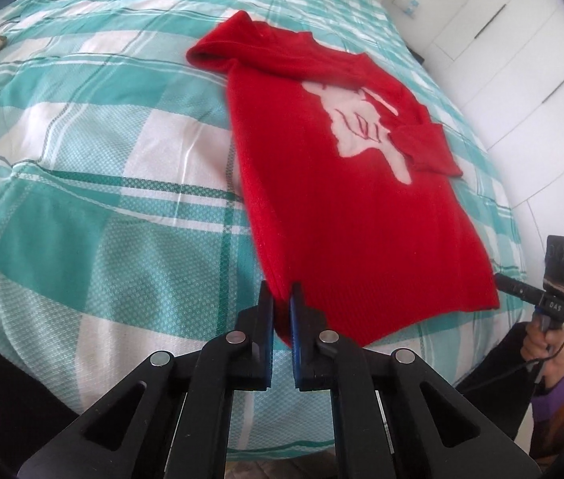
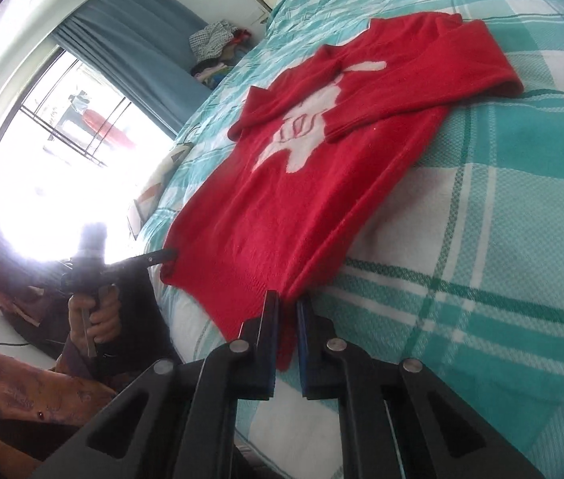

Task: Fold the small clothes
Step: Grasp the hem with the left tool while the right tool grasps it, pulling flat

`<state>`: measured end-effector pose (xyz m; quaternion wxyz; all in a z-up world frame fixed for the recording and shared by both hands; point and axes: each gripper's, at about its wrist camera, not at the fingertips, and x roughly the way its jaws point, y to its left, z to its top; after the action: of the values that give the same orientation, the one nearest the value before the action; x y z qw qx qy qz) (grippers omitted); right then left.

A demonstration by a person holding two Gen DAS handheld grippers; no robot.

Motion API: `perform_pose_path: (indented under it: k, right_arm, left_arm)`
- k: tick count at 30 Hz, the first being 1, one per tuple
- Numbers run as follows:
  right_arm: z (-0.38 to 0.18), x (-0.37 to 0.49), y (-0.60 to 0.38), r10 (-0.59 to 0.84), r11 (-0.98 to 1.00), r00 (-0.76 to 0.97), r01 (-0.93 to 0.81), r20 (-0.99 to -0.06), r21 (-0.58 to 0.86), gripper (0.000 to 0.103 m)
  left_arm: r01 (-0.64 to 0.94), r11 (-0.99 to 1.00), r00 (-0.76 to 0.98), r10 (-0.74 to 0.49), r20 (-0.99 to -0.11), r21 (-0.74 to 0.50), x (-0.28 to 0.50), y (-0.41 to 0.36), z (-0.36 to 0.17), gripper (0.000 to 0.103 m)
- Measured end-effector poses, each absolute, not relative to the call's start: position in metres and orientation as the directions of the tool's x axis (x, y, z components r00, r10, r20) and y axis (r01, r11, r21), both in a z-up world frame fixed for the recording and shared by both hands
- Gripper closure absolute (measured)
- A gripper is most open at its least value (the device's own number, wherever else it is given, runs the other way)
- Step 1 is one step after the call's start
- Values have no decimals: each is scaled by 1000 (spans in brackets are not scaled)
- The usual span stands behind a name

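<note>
A red knitted sweater (image 1: 342, 207) (image 2: 282, 215) with a white motif lies flat on a teal-and-white checked bedspread (image 1: 102, 159) (image 2: 501, 239). Both sleeves are folded in over the chest. My left gripper (image 1: 280, 293) is shut on the hem's near left corner, with red knit pinched between its blue pads. It also appears as the left gripper (image 2: 168, 256) at the hem's far corner in the right wrist view. My right gripper (image 2: 288, 299) is shut on the other hem corner. From the left wrist view the right gripper (image 1: 499, 279) meets that corner at the bed's right side.
White wardrobe doors (image 1: 521, 64) stand close along the bed's right side. A window and blue curtain (image 2: 138, 40) are beyond the bed, with a pile of clothes (image 2: 218, 48) at its far end. A person's hands (image 1: 541, 343) (image 2: 94, 319) grip the handles.
</note>
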<state>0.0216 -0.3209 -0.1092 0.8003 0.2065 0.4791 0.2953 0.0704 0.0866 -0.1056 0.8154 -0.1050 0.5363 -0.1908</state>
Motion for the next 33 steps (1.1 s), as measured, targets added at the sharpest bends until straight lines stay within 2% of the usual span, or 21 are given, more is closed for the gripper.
perform_pose_path:
  k: [2, 4, 6, 7, 10, 11, 12, 13, 14, 18, 19, 20, 22, 23, 27, 33]
  right_arm:
    - [-110, 17, -322, 648, 760, 370, -269, -665, 591, 95]
    - [-120, 19, -324, 617, 785, 373, -223, -693, 578, 89]
    - [-133, 18, -332, 619, 777, 371, -156, -692, 610, 49]
    - [-139, 18, -337, 646, 746, 379, -130, -663, 653, 46]
    - [-148, 15, -334, 711, 670, 379, -106, -593, 735, 46]
    - [-150, 15, -330, 720, 661, 371, -106, -587, 743, 46]
    - [-152, 14, -324, 728, 654, 361, -113, -583, 748, 46]
    - [-153, 14, -318, 731, 654, 354, -118, -584, 747, 46]
    - [-153, 14, -312, 726, 661, 350, -121, -592, 740, 46]
    - [-152, 14, -302, 710, 680, 361, -129, -604, 722, 46]
    - [-151, 14, -301, 706, 684, 363, -131, -608, 717, 46]
    - [-151, 13, -300, 698, 694, 367, -135, -614, 708, 50]
    - [-148, 12, -296, 660, 734, 377, -141, -650, 664, 84]
    - [-146, 10, -296, 616, 773, 387, -125, -686, 622, 99]
    - [-133, -5, -301, 448, 884, 372, -47, -813, 465, 100]
    - [-120, -32, -300, 337, 935, 357, -15, -871, 355, 100]
  left_arm:
    - [195, 906, 335, -422, -842, -376, 74, 84, -114, 97]
    - [193, 910, 331, -413, -849, -367, 76, 83, -119, 96]
    - [174, 904, 331, -427, -842, -390, 75, 87, -121, 95]
    - [168, 902, 331, -432, -839, -398, 74, 89, -121, 94]
    - [177, 900, 332, -435, -837, -398, 70, 92, -119, 88]
    - [182, 898, 336, -440, -833, -401, 69, 93, -117, 75]
    - [181, 893, 340, -451, -825, -413, 69, 96, -114, 69]
    - [173, 886, 351, -464, -814, -430, 68, 100, -111, 52]
    - [166, 879, 364, -475, -801, -446, 67, 104, -108, 39]
    - [184, 886, 355, -464, -811, -426, 69, 94, -109, 36]
    - [193, 894, 350, -447, -823, -403, 69, 87, -111, 37]
    - [205, 905, 346, -423, -838, -372, 68, 79, -113, 52]
    - [231, 927, 325, -361, -874, -297, 67, 64, -120, 97]
    - [221, 935, 334, -340, -879, -278, 66, 62, -122, 99]
    - [194, 946, 361, -315, -878, -260, 55, 78, -112, 101]
    - [241, 965, 377, -194, -906, -107, 42, 70, -118, 101]
